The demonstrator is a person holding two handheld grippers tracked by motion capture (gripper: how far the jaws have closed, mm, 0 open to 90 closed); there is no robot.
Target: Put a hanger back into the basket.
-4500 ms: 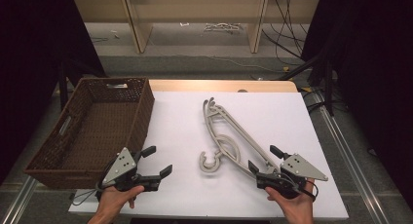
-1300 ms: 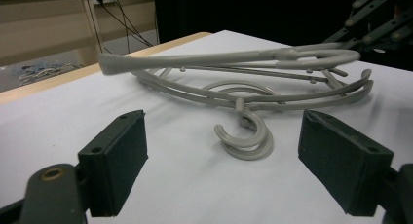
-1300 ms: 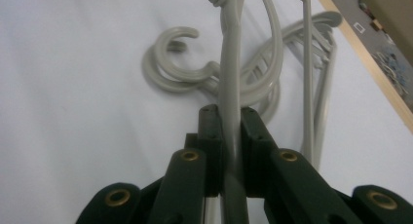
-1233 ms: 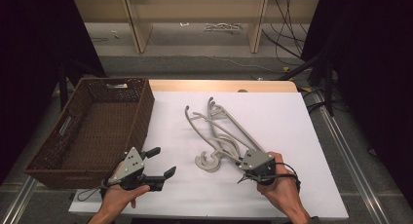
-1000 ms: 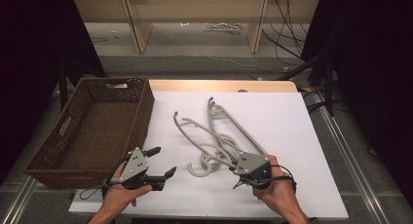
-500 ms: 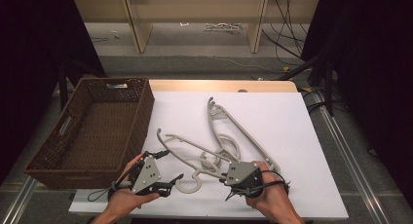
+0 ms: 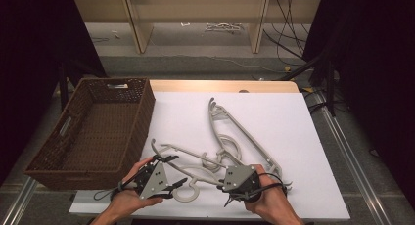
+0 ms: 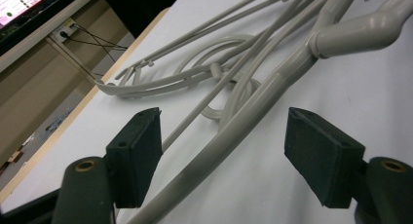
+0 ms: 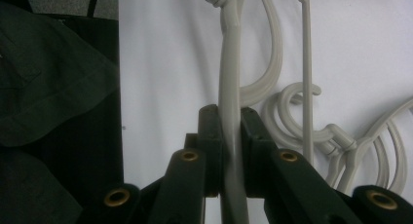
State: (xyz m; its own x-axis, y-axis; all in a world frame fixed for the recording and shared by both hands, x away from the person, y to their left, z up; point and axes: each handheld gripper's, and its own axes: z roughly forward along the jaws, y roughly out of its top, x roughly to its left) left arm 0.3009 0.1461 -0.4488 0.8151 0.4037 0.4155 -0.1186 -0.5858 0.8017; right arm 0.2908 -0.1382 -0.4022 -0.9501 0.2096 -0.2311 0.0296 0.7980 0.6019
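A grey plastic hanger [image 7: 191, 159] lies slanted across the front of the white table top [image 7: 274, 107]. My right gripper [image 7: 224, 186] is shut on one arm of it; the right gripper view shows that arm [image 9: 230, 112] pinched between the pads. My left gripper [image 7: 172, 172] is at the hanger's other end. Its jaws have just been closing and stand open around the hanger's arm [image 8: 243, 131], with the pads [image 8: 136, 151] clear of it. A second grey hanger [image 7: 244, 132] lies behind, its hook tangled with the first.
A brown wicker basket [image 7: 142, 112] stands at the left edge of the table, beside my left hand. Behind the table are wooden shelf legs and cables on the floor. Metal rails run along both sides.
The right gripper has swung the held hanger's free end to the left. The left gripper has moved right and inward, so the hanger's arm now lies between its jaws, which are narrower.
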